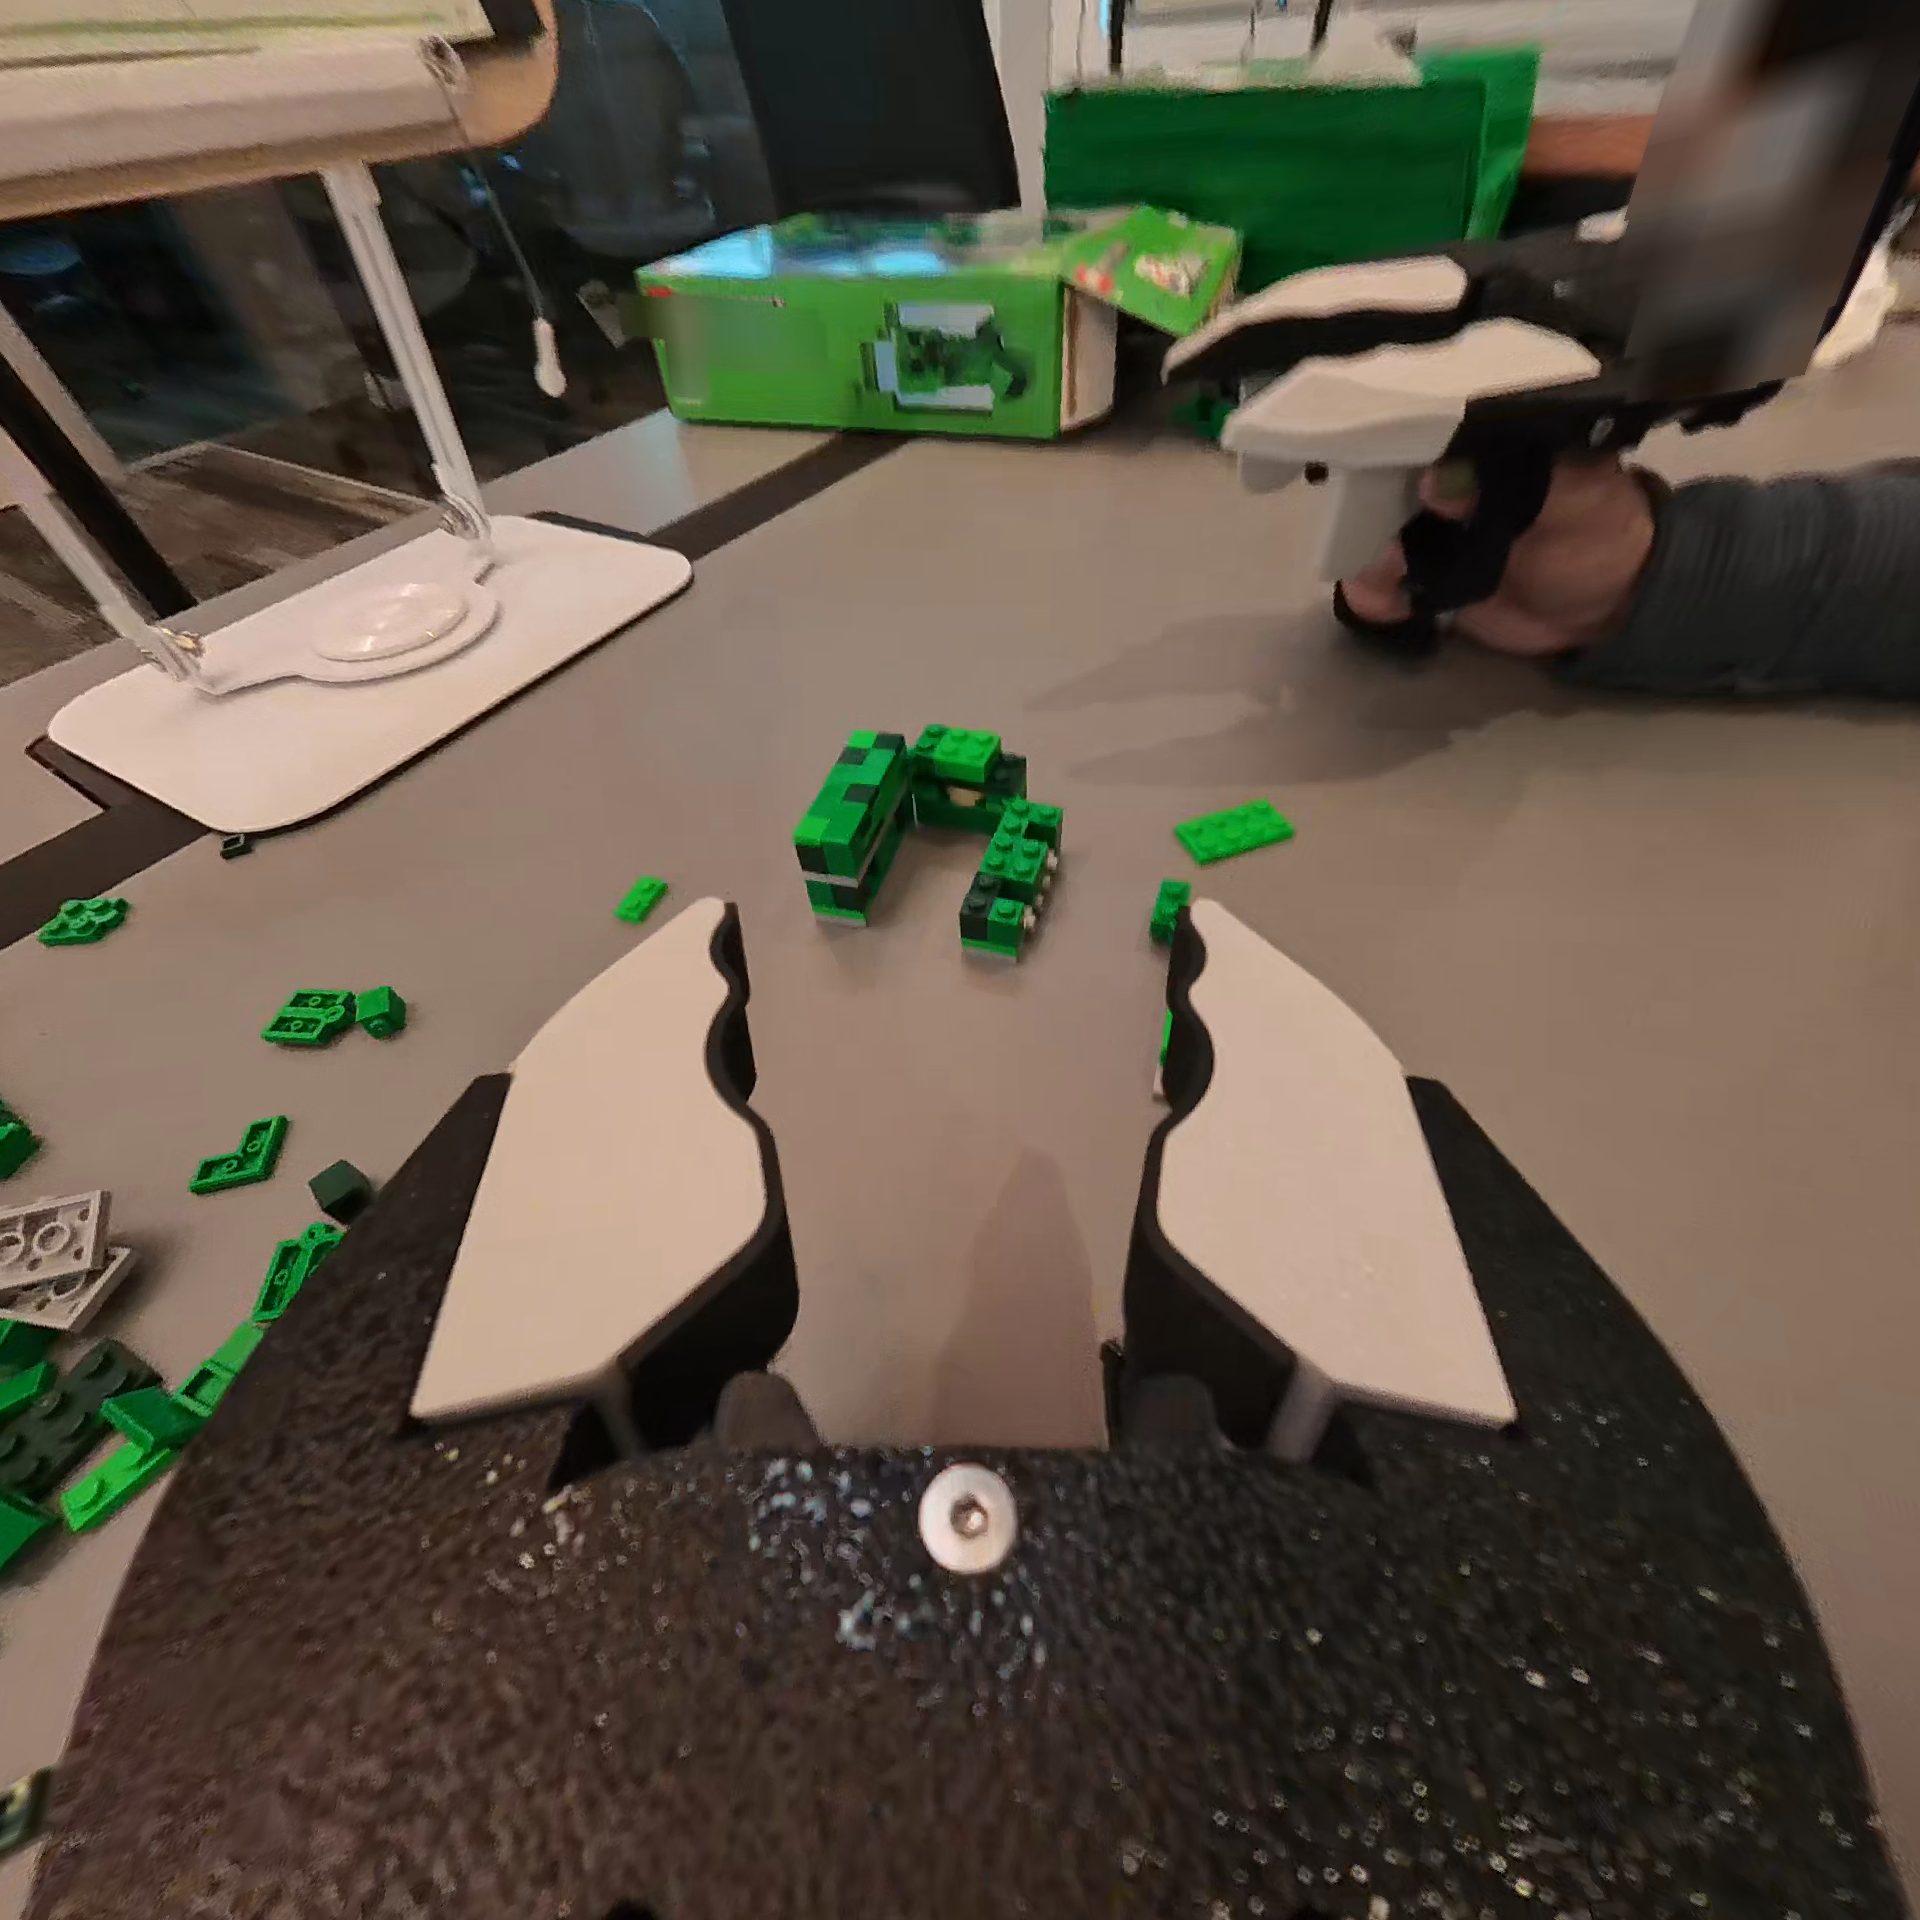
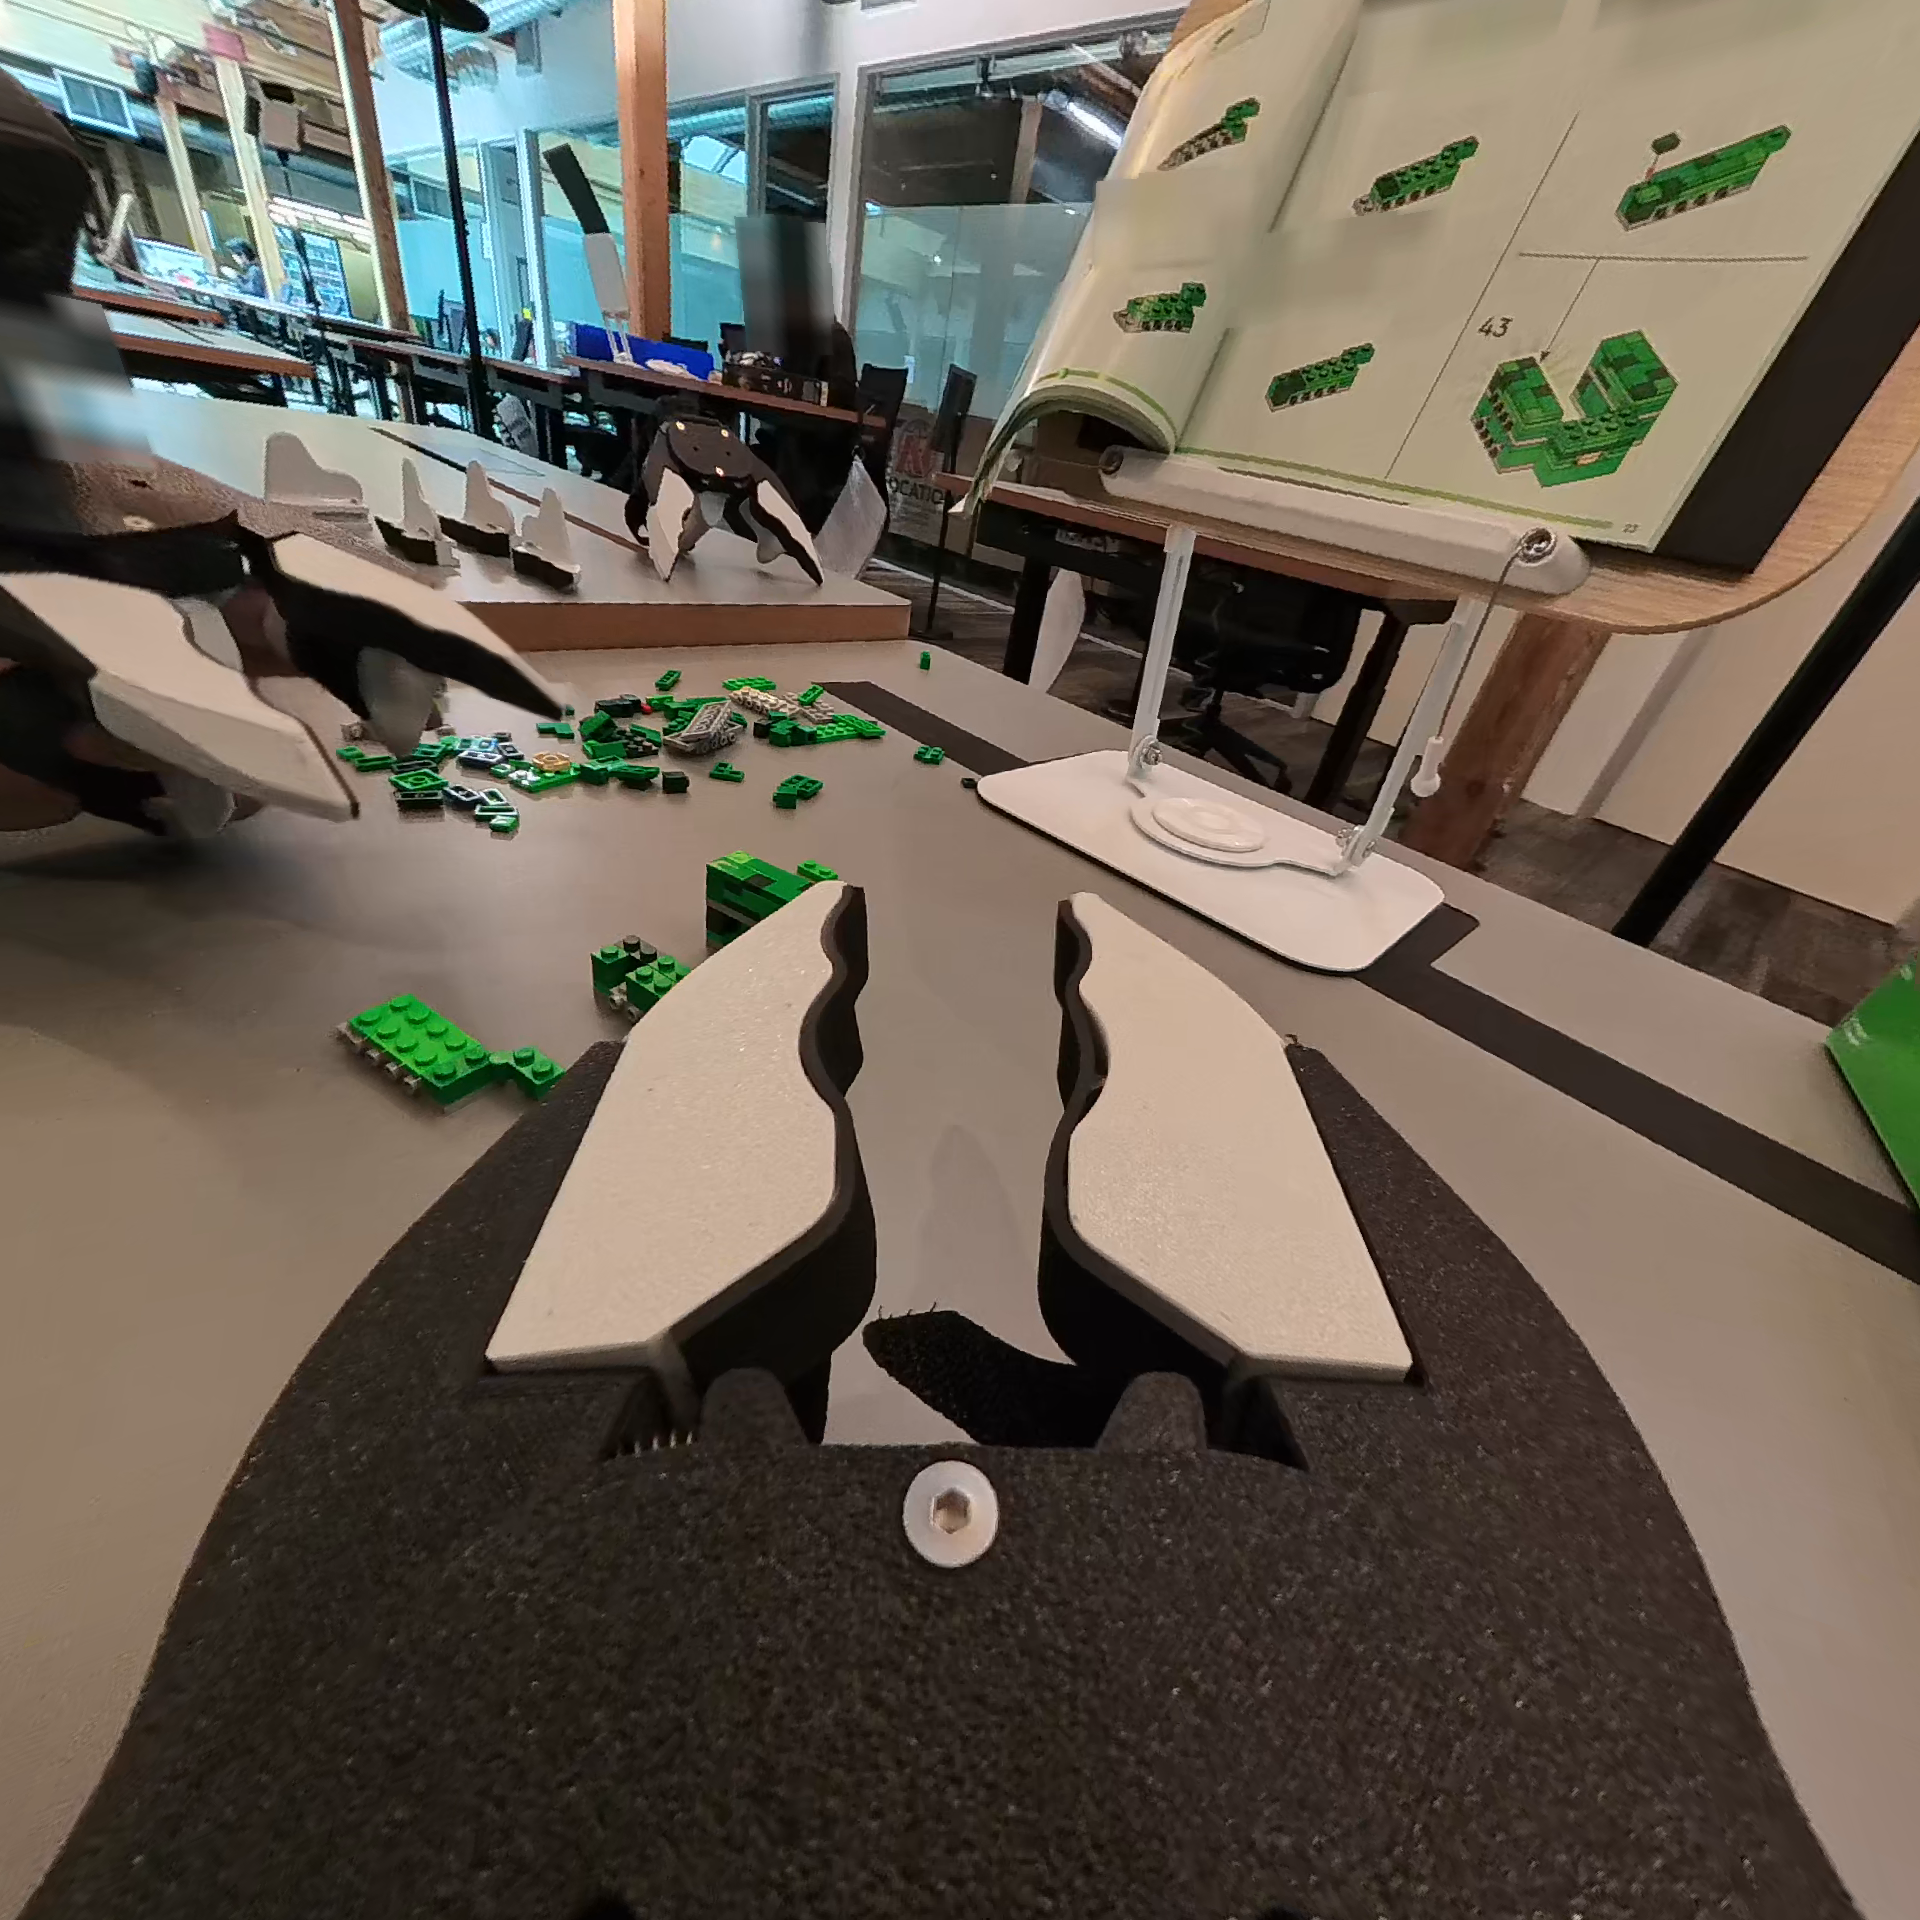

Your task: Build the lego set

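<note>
Fingers (image 1: 665,1039) apart (empty), loose bricks (image 1: 312,1016) beside

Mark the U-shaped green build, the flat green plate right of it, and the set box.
U-shaped green build (image 1: 925,831): left wrist view, its back wall.
Flat green plate (image 1: 1234,829): left wrist view, studded top.
Set box (image 1: 862,348): left wrist view, front face.

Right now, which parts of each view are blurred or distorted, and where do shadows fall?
Left wrist view: the right gripper and the green box are smeared by blur, the brick model stays fairly sharp, and a soft shadow lies on the table under the hand. Right wrist view: the left gripper is blurred, the booklet is sharp, and wide-angle bending curves the edges.
</note>
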